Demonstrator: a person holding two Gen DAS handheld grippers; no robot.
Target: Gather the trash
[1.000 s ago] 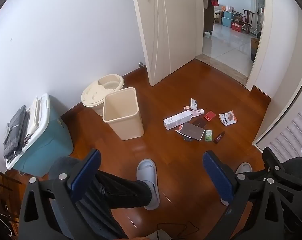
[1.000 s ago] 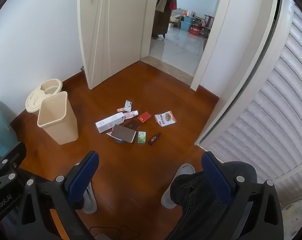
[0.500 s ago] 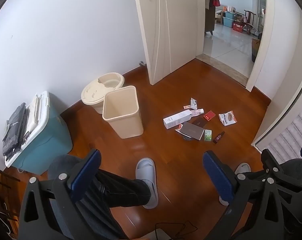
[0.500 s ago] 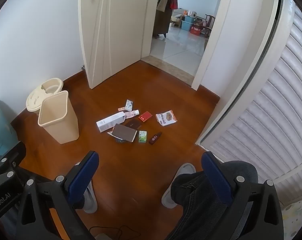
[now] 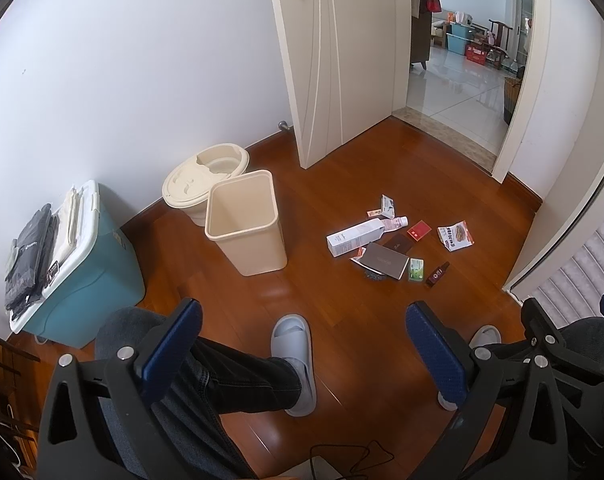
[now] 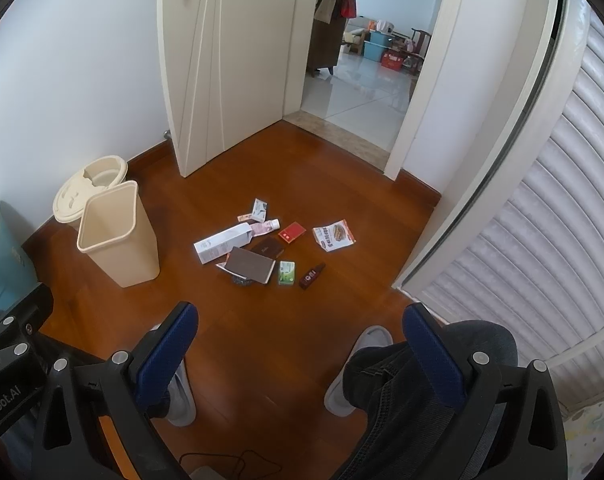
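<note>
Nothing is collected yet: the trash [image 5: 394, 240] is scattered on the wooden floor, right of the empty bin [image 5: 246, 226]. The left gripper [image 5: 302, 356] and right gripper [image 6: 298, 356] are held wide apart, empty. Against the earlier frame, both views are shifted only slightly.

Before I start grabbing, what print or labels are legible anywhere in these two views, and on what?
"nRobot.AI": on the left claw's black frame, cut off at the right view's edge.
White carton, snack wrapper, red card, green packet, small dark bottle: all printed, too small to read.
Black bag on the blue cooler: a white mark, unreadable.
</note>
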